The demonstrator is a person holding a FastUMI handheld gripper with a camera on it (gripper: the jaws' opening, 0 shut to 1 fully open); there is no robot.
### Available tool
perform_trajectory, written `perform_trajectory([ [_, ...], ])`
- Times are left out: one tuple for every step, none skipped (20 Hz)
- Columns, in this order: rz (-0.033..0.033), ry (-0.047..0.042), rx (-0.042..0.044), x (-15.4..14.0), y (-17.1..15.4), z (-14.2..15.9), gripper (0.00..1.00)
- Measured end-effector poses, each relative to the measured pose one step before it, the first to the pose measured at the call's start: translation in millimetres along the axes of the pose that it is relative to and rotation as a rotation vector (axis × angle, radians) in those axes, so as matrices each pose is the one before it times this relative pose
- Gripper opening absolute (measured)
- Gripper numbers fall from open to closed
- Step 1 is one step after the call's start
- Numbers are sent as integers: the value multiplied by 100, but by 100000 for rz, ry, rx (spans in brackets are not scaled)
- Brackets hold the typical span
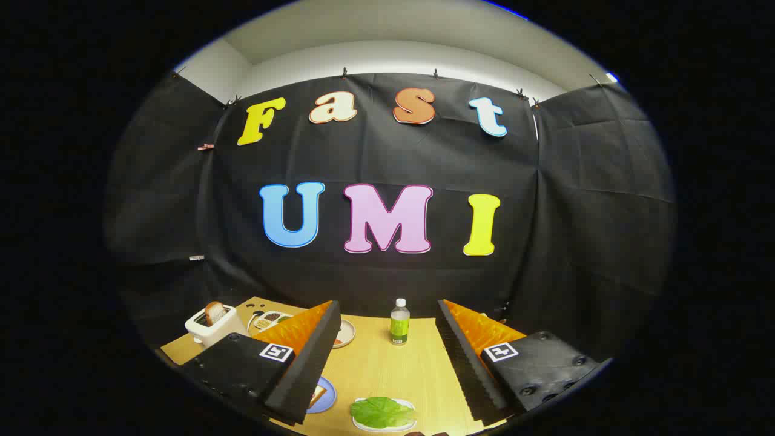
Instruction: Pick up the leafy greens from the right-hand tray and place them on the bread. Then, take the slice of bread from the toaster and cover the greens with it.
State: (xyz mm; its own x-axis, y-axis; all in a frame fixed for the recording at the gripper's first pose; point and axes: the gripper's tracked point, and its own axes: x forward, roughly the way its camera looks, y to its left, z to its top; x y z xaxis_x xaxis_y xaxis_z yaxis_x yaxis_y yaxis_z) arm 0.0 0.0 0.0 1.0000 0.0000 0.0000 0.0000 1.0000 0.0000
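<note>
My gripper [387,363] hangs open above the wooden table [387,369], with nothing between its fingers. Low between the fingers, close under me, a green leaf [381,412] lies on a white tray [363,425]. Just beside the left finger, a blue plate [325,396] carries a slice of bread [317,395], mostly hidden by that finger. Far off to the left stands a white toaster [212,327] with a bread slice [214,312] sticking up from its slot.
A small bottle with a green label [399,322] stands at the table's far middle. A round plate [346,334] and a tray with small food compartments [271,319] lie behind the left finger, near the toaster. Black cloth walls close the booth.
</note>
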Motion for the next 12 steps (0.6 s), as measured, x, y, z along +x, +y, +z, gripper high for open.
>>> perform_trajectory([
  [483, 116, 408, 97, 88, -103, 98],
  [632, 160, 471, 112, 105, -82, 98],
  [317, 140, 255, 186, 6, -106, 98],
  [210, 46, 85, 139, 10, -57, 98],
  [118, -92, 93, 153, -23, 23, 98],
  [125, 90, 241, 113, -23, -22, 98],
  [286, 153, 399, 119, 30, -164, 98],
  [338, 303, 347, 103, 87, -128, 98],
  [408, 545, 329, 185, 192, -238, 98],
  [668, 910, 305, 228, 193, -335, 98],
  [959, 860, 341, 103, 294, -263, 98],
  [1099, 617, 197, 140, 419, -99, 98],
])
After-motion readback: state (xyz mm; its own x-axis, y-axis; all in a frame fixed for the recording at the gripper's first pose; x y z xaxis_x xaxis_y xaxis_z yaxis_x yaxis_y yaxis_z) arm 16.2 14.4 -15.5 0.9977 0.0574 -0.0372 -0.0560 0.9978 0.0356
